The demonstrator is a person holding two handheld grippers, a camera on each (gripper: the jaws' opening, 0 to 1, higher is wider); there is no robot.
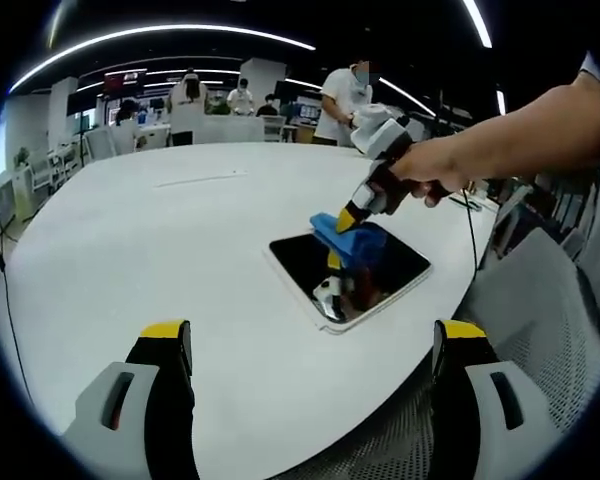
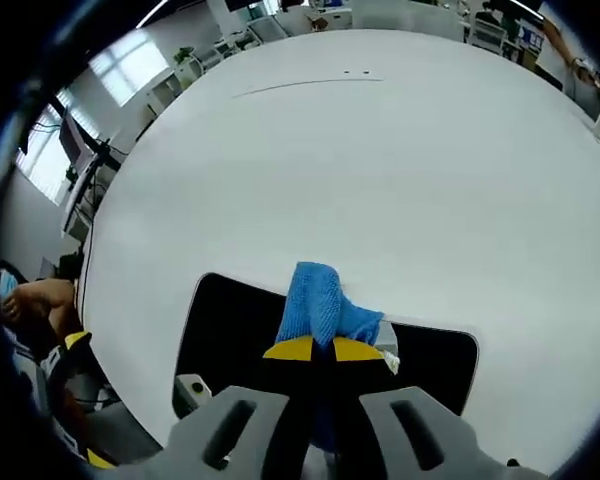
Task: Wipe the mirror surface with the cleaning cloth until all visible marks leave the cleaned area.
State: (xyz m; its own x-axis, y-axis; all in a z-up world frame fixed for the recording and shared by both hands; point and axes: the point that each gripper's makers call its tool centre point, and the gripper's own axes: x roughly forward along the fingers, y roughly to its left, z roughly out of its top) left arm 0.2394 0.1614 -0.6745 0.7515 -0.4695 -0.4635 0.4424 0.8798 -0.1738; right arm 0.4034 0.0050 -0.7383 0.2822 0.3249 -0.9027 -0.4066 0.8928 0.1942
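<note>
Looking along my right gripper, I can make out just its yellow tips, pressed together on the blue cleaning cloth; the fold of cloth under them is hidden, and so is the patch of mirror beneath it. The mirror's near edge is cut off behind the gripper body, and I cannot tell from either view whether marks lie on the dark glass, which mostly reflects the gripper. In the left gripper view the same right gripper comes in from the right, held in my hand, pinching the cloth down onto the mirror near its far side.

My left gripper is spread wide, its two yellow-tipped jaws well apart with nothing between them, hanging over the near edge of the desk. The mirror lies ahead of it and to the right, apart from it.

The mirror is a dark rectangle with a pale frame, lying flat on the broad white desk, close to its right edge. Beyond the desk is an open office with strip lights on the ceiling, chairs and several people standing at the back. A mesh chair back sits at the right.
</note>
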